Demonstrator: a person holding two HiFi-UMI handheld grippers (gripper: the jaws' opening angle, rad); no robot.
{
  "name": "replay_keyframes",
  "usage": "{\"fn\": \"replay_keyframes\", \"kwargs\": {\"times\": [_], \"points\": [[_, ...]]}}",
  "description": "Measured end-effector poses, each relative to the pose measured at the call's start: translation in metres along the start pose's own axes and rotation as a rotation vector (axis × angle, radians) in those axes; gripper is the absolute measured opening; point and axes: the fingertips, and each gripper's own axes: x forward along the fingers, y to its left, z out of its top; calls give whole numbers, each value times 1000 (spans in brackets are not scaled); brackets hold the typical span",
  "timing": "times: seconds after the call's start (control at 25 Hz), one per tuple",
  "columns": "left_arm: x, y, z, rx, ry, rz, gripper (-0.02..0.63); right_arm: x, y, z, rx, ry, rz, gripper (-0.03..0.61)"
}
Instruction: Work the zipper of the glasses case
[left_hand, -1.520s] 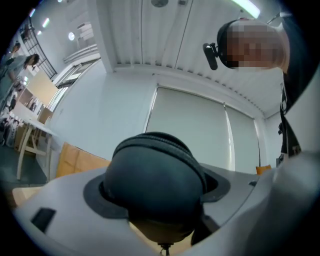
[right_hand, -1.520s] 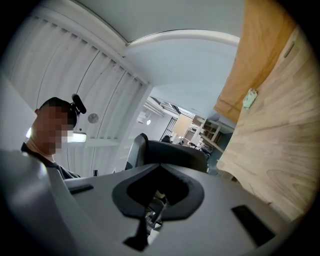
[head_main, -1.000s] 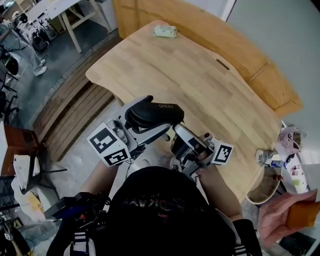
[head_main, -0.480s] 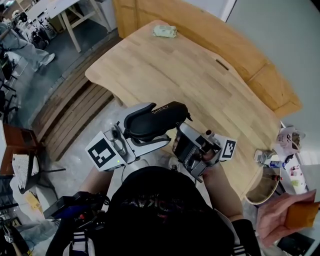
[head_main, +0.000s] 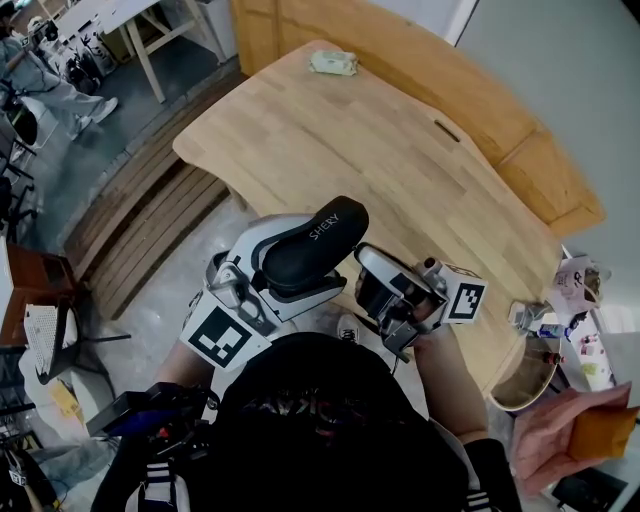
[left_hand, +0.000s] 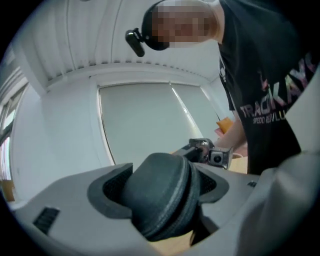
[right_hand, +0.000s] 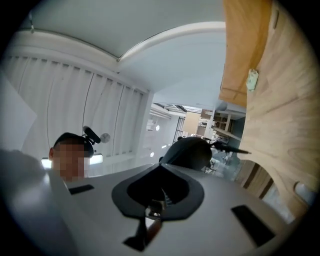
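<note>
Holding case (head_main: 305, 247) off table's (head_main: 330, 130) near edge: left gripper (head_main: 300, 262) clamps its middle, jaws just tightened on it. Right gripper (right_hand: 157, 192) closed, off that edge too. Seems light, stiff-shelled, slick; I'd pinch the pull, unseen now.

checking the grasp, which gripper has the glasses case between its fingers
The left gripper: its fingers, just closing further, clamp the black glasses case; the right gripper's are shut together.

Lab-like workroom: large wooden table (head_main: 380, 160), white trestle desk (head_main: 143, 65) beyond
</note>
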Motion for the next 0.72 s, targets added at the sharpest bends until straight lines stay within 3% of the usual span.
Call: {"fn": "replay_keyframes", "kwargs": {"times": [0.12, 0.2, 0.52, 0.72], "points": [[0, 0, 4, 108, -25, 43, 356, 2, 12, 1, 73, -17, 84, 15], [-3, 2, 3, 131, -39, 74, 356, 3, 18, 1, 88, -12, 111, 15], [-11, 5, -7, 59, -61, 100, 356, 15, 48, 5, 175, -26, 251, 15], [-7, -5, 16, 12, -151, 51, 356, 17, 29, -2, 152, 8, 169, 15]]}}
